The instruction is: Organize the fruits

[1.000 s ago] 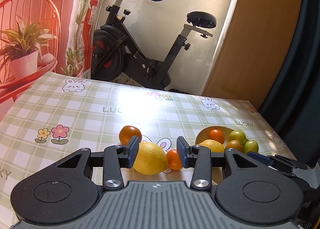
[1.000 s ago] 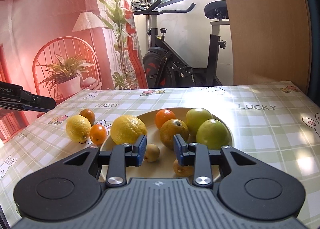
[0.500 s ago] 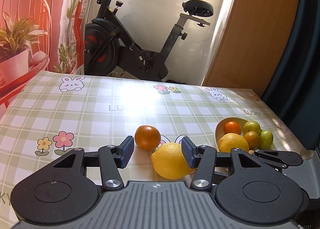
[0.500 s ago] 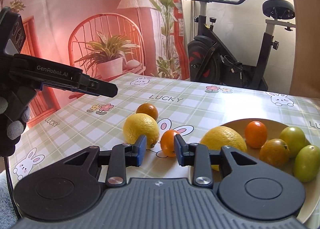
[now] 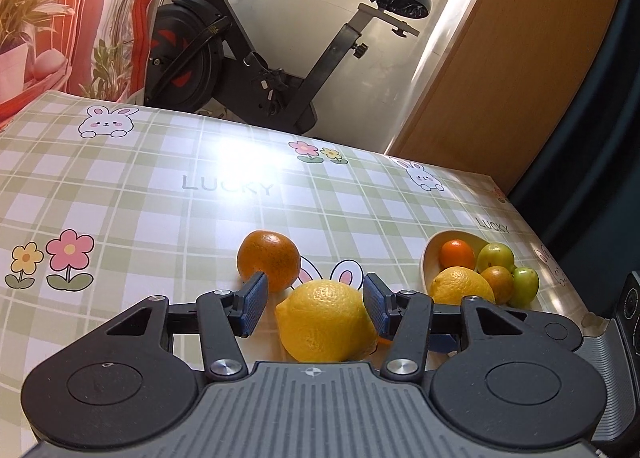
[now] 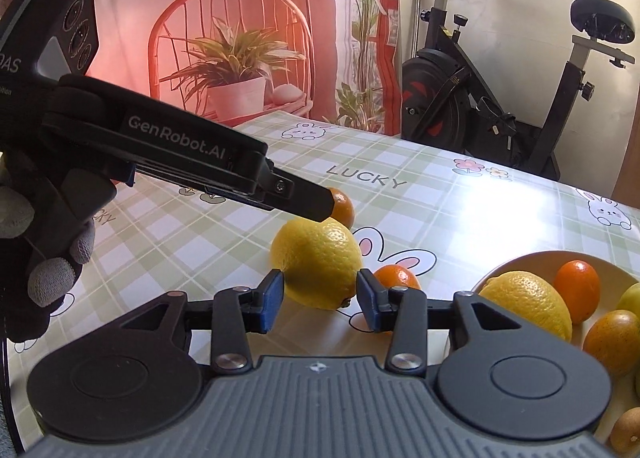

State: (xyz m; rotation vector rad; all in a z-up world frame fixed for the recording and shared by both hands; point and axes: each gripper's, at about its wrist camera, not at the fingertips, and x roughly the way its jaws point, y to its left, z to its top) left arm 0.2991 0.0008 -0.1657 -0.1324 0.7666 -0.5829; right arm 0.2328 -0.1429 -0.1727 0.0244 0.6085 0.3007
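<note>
Both fingers (image 5: 312, 308) straddle lemon (image 5: 326, 324).

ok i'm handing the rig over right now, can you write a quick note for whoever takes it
Left gripper: open, straddling the loose lemon on the table, not yet pinching it.
Right gripper: empty, jaws opening, aimed at the same lemon from the other side.
On the table: the lemon, a larger orange behind it, a small orange beside it.
In the bowl: a second lemon, oranges and green fruit.
Done: most fruit is in the bowl.
Left: the three loose fruits, probably lemon first. Both grippers crowd it, so use one.
</note>
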